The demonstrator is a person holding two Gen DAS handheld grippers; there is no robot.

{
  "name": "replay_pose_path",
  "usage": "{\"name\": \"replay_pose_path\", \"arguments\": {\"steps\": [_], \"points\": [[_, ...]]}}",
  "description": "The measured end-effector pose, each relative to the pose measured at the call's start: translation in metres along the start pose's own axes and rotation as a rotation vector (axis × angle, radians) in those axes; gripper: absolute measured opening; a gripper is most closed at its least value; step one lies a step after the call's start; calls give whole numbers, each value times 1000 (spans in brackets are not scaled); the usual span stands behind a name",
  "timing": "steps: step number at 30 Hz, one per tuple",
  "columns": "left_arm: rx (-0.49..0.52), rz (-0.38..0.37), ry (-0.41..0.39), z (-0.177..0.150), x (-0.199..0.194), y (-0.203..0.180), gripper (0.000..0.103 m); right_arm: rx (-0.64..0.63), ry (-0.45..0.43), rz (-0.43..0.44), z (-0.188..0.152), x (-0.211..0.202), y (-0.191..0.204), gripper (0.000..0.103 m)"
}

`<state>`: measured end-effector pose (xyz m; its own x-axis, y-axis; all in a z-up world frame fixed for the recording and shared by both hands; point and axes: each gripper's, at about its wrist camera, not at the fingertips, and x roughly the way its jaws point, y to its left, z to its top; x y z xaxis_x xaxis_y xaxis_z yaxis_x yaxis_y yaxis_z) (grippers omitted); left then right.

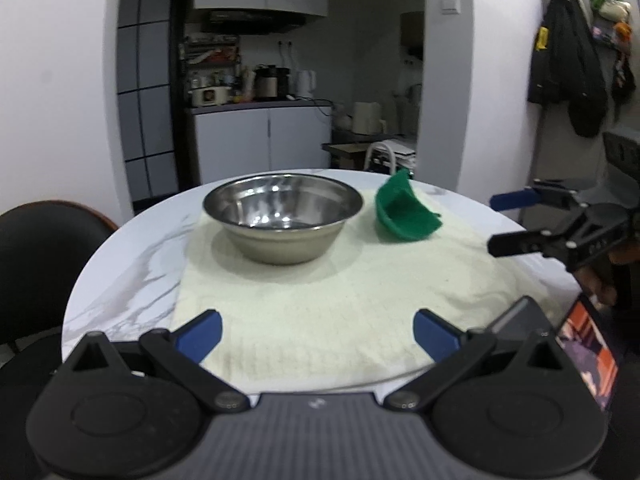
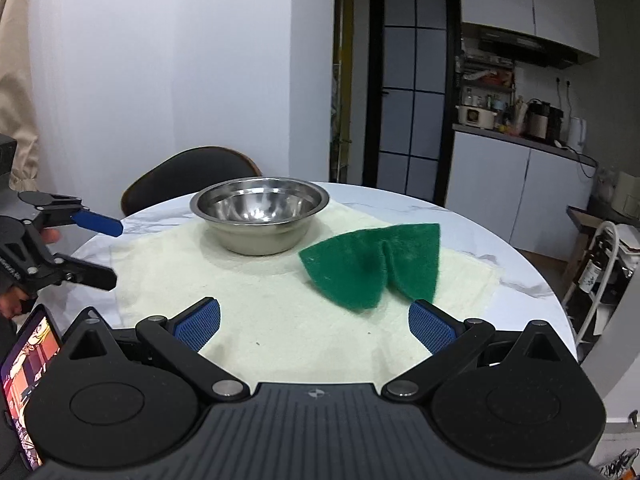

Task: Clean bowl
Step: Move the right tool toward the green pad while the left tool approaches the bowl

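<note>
Both grippers, left gripper [image 1: 316,332] and right gripper [image 2: 314,322], hover with jaws wide, holding nothing. Beyond them, a cream towel [image 1: 320,312] cushions the marble table [image 1: 132,256]. On it the steel bowl [image 1: 283,216] stands upright, a creased green scouring pad [image 2: 372,264] just beside, within the right gripper's reach.

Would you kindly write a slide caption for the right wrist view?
Open right gripper faces a crumpled green scouring pad and steel bowl on a cream towel; open left gripper waits alongside.
</note>
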<state>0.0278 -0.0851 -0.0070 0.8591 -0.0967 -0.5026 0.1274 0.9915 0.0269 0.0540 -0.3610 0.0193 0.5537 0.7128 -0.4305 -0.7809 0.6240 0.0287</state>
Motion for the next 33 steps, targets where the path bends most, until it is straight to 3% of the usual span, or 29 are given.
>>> {"name": "replay_pose_path", "arguments": {"steps": [3, 7, 14, 19, 24, 29, 33], "points": [[-3, 8, -40, 5, -4, 4, 103, 3, -25, 11, 0, -6, -4, 103], [-81, -22, -121, 7, -15, 17, 103, 17, -3, 55, 2, -4, -11, 103], [-125, -25, -59, 16, -1, 41, 103, 2, -7, 40, 8, 2, -20, 103], [-177, 51, -23, 24, 12, 56, 103, -8, -9, 30, 12, 6, -26, 103], [-211, 75, -5, 37, 25, 66, 103, -50, 55, 80, 18, 17, -30, 103], [-182, 59, 49, 50, 47, 69, 101, -47, 88, 82, 30, 30, -42, 103], [-135, 48, 34, 54, 54, 67, 101, -40, 99, 49, 39, 41, -56, 103]]}}
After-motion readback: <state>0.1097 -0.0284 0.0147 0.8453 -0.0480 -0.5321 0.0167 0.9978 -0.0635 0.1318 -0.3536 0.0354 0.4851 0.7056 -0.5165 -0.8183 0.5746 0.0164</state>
